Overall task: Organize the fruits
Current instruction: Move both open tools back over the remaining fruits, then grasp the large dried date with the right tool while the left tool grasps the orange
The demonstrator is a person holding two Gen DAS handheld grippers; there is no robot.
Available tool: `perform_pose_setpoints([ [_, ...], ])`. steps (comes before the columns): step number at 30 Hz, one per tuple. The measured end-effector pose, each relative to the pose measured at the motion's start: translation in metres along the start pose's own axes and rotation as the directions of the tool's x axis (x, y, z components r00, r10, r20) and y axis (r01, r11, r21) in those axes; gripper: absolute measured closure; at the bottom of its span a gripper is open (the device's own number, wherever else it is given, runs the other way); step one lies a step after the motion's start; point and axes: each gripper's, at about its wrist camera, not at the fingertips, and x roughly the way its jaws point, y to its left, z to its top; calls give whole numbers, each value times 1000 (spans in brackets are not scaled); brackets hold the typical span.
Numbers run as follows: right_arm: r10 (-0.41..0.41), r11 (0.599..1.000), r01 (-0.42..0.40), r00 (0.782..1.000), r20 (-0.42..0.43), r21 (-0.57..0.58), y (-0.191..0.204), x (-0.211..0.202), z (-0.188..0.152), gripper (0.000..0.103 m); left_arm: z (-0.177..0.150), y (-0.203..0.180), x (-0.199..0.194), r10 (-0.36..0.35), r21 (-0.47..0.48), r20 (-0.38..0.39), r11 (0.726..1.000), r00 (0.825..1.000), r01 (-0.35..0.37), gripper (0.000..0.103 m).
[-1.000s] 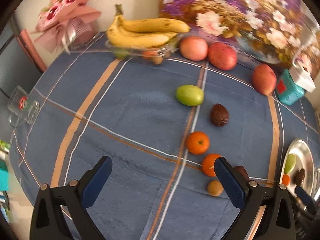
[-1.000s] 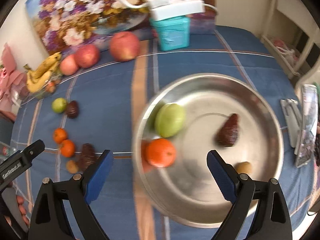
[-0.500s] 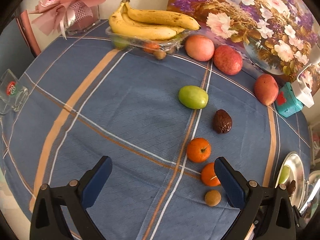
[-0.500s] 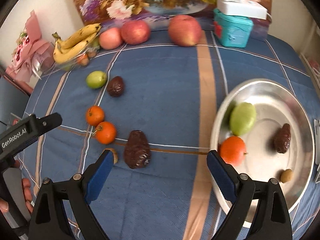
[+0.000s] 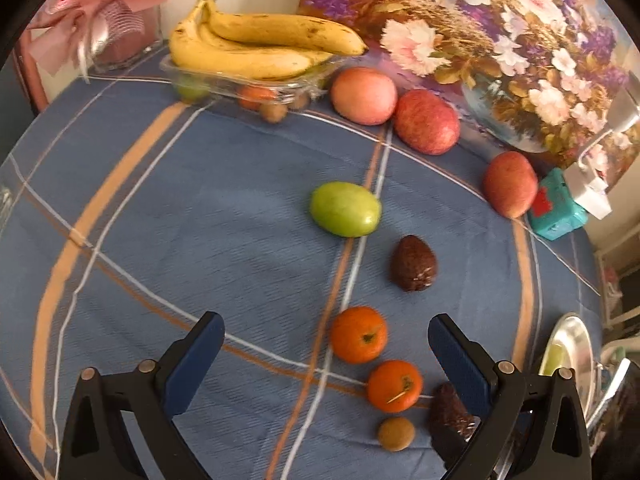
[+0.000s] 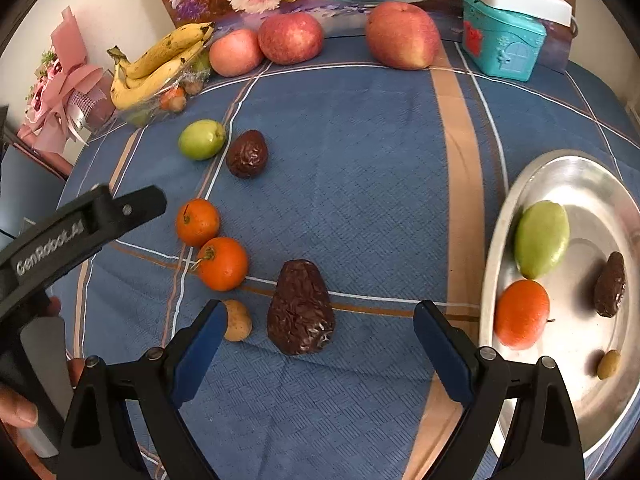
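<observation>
My left gripper (image 5: 326, 344) is open above the blue cloth, and an orange (image 5: 359, 334) shows between its fingers. Nearer lie a second orange (image 5: 395, 386), a small brown fruit (image 5: 396, 434) and a dark wrinkled fruit (image 5: 450, 416) half hidden by the right finger. My right gripper (image 6: 320, 318) is open, with that dark wrinkled fruit (image 6: 301, 308) between its fingers, untouched. The metal plate (image 6: 492, 264) at the right holds a green fruit (image 6: 542, 238), an orange (image 6: 521, 314), a dark fruit (image 6: 610, 284) and a small brown one (image 6: 609, 364).
A green fruit (image 5: 345, 209) and another dark fruit (image 5: 413, 264) lie mid-table. Three apples (image 5: 426, 121), a tray with bananas (image 5: 256, 46), a teal box (image 6: 502, 46) and a flower painting (image 5: 500, 40) line the back. A person's hand (image 6: 16, 412) holds the left gripper.
The right gripper has swung left from over the plate to the loose fruits; the dark wrinkled fruit now sits between its fingers. The left gripper has come down closer to the oranges.
</observation>
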Motion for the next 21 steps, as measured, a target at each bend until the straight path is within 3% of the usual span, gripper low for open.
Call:
perform_pose_setpoints([
  [10, 3, 1000, -3, 1000, 4, -28, 8, 8, 4, 9, 1, -12, 11, -7, 31, 10, 1000, 1000, 7, 4],
  [13, 3, 1000, -2, 1000, 7, -29, 8, 10, 4, 9, -2, -14, 18, -22, 32, -23, 999, 999, 22, 23],
  [18, 5, 999, -5, 1000, 14, -31, 7, 10, 4, 9, -7, -16, 26, -38, 25, -67, 999, 997, 40, 44],
  [20, 9, 1000, -8, 1000, 17, -30, 5, 8, 3, 9, -9, -15, 27, -53, 15, -77, 998, 996, 55, 62],
  [21, 11, 1000, -11, 1000, 16, -28, 5, 8, 3, 9, -9, -15, 27, -58, 8, -83, 998, 995, 59, 65],
])
